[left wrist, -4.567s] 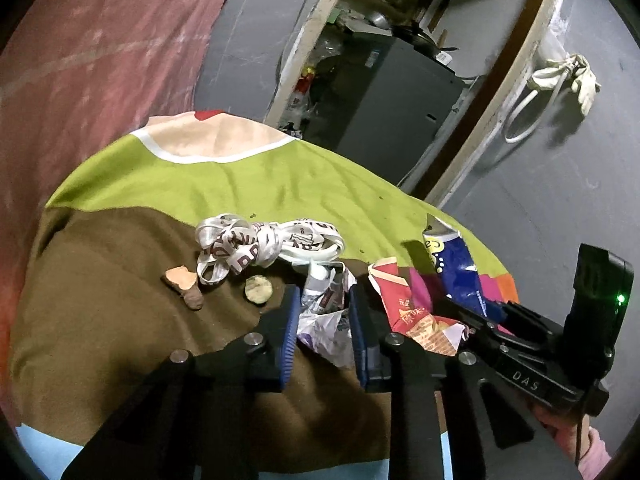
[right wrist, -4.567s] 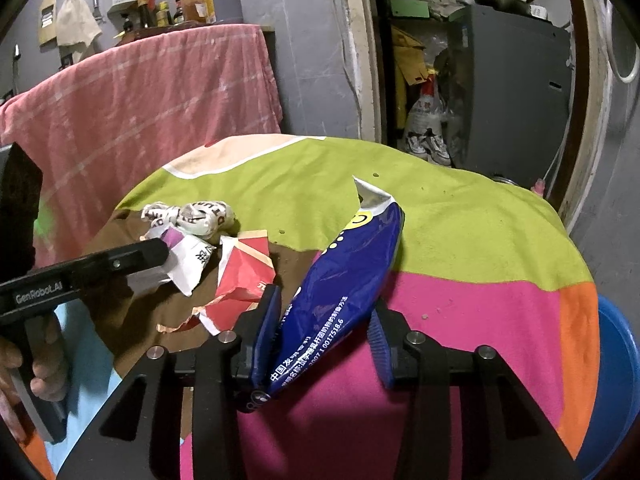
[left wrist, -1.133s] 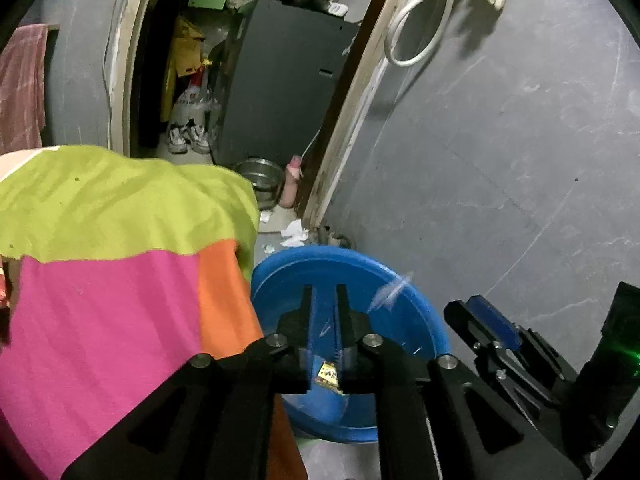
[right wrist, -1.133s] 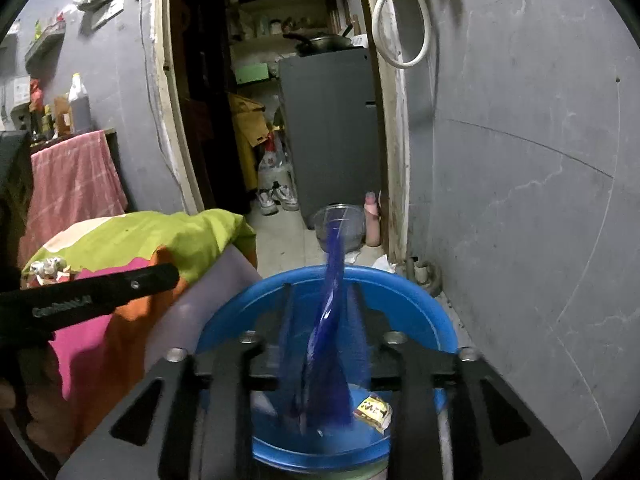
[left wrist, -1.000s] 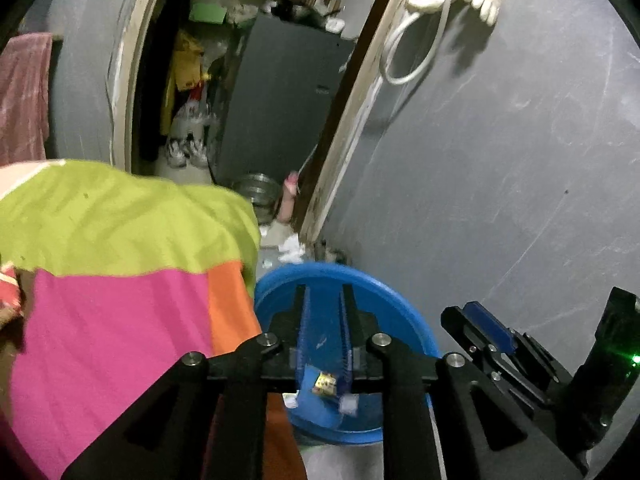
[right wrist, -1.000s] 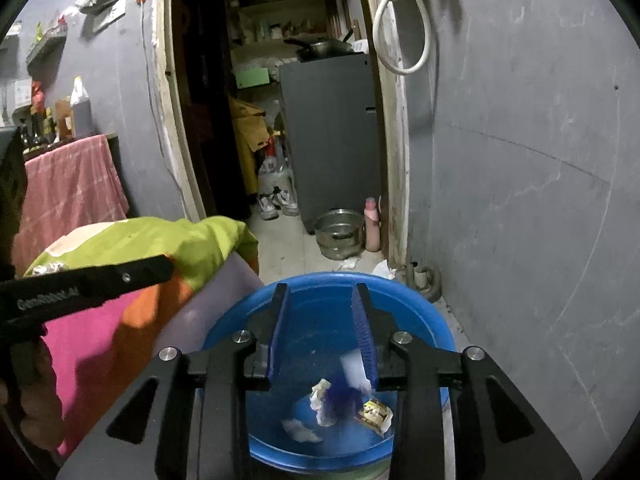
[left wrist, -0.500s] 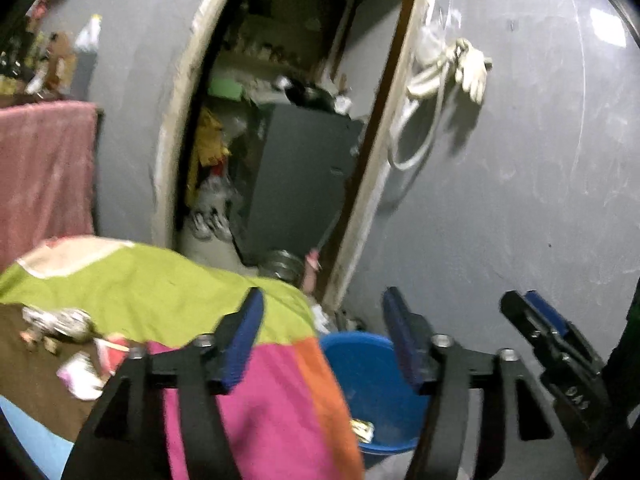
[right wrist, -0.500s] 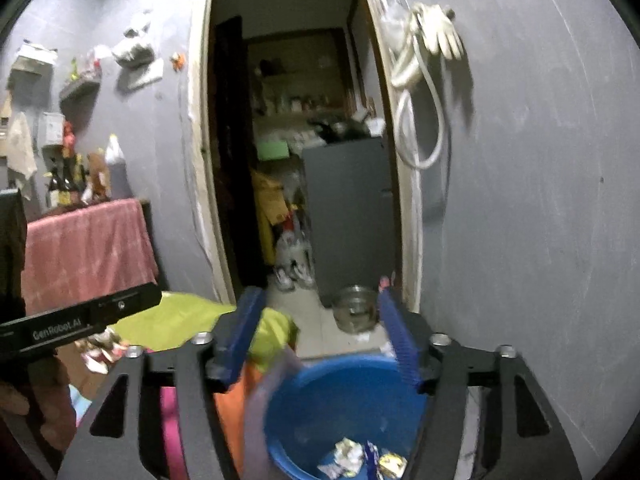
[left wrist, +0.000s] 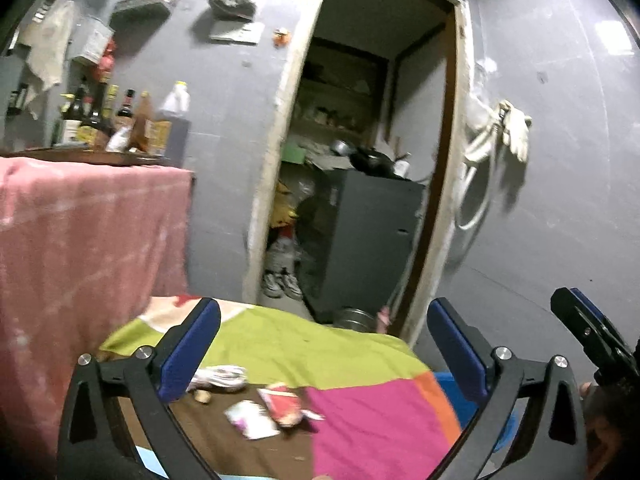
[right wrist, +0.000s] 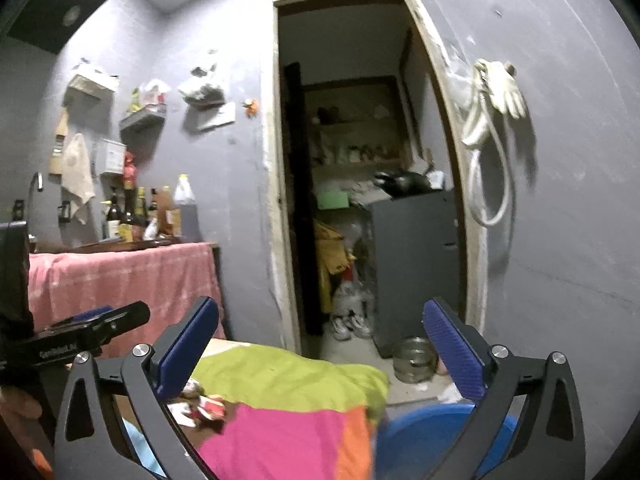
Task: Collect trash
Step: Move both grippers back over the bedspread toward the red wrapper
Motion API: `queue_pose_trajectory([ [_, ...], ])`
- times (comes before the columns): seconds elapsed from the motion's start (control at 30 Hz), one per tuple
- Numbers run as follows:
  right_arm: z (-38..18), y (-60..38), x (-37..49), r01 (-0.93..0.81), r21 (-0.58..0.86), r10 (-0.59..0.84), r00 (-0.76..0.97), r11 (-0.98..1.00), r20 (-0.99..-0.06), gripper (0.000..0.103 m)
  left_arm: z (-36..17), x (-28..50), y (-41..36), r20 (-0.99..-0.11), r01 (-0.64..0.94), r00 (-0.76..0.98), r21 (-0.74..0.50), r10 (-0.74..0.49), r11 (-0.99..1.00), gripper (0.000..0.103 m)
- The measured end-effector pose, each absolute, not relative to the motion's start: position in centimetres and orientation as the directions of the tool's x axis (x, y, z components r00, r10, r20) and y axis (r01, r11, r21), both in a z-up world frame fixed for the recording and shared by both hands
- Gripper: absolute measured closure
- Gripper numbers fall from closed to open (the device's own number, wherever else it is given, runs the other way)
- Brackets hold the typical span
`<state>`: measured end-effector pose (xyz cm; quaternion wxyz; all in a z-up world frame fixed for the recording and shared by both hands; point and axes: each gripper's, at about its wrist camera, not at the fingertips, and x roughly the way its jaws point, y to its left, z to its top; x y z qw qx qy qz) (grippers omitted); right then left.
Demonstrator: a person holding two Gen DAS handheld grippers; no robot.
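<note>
My left gripper [left wrist: 322, 332] is held level above the table's colourful cloth [left wrist: 360, 412]; its jaws are opening wide with nothing between them. On the cloth lie a red wrapper [left wrist: 282, 398], a white and pink wrapper [left wrist: 250, 424] and a crumpled white strip [left wrist: 222, 376]. The blue basin [right wrist: 424, 436] stands on the floor beside the table, and only a sliver of it [left wrist: 446, 380] shows in the left wrist view. My right gripper [right wrist: 320, 328] hangs above the table's edge and the basin, its jaws also opening and empty. Each gripper shows at the edge of the other's view [left wrist: 588, 328] [right wrist: 92, 324].
A counter draped in pink cloth [left wrist: 88, 232] with bottles [left wrist: 120, 120] stands behind the table. An open doorway [right wrist: 360, 200] leads to a grey cabinet [right wrist: 416, 260], shoes and a steel bowl [right wrist: 414, 360] on the floor. A hose and gloves [right wrist: 492, 120] hang on the right wall.
Both grippers let their trash fall into the blue basin and opened wide. They rose and swung from the basin toward the table, so the views now look level into the room.
</note>
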<state>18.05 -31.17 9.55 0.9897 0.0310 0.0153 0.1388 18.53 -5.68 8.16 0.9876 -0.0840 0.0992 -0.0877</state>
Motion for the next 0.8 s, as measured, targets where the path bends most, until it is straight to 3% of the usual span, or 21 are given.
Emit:
queue_pose_trajectory([
  [0.3,8.1,-25.1,18.1,-0.358,0.055,0.359,0.933,0.932,-0.006,0.000,6.8,17.3,1.3,-0.197,0.038,0.978,-0.167,-0.071,0.985,0.002],
  [0.8,3.2,-20.0,23.2,-0.411,0.031,0.403,0.873,0.911,-0.275,0.000,0.1,20.2,6.8,-0.399,-0.014,0.915,-0.167,-0.054,0.986,0.002],
])
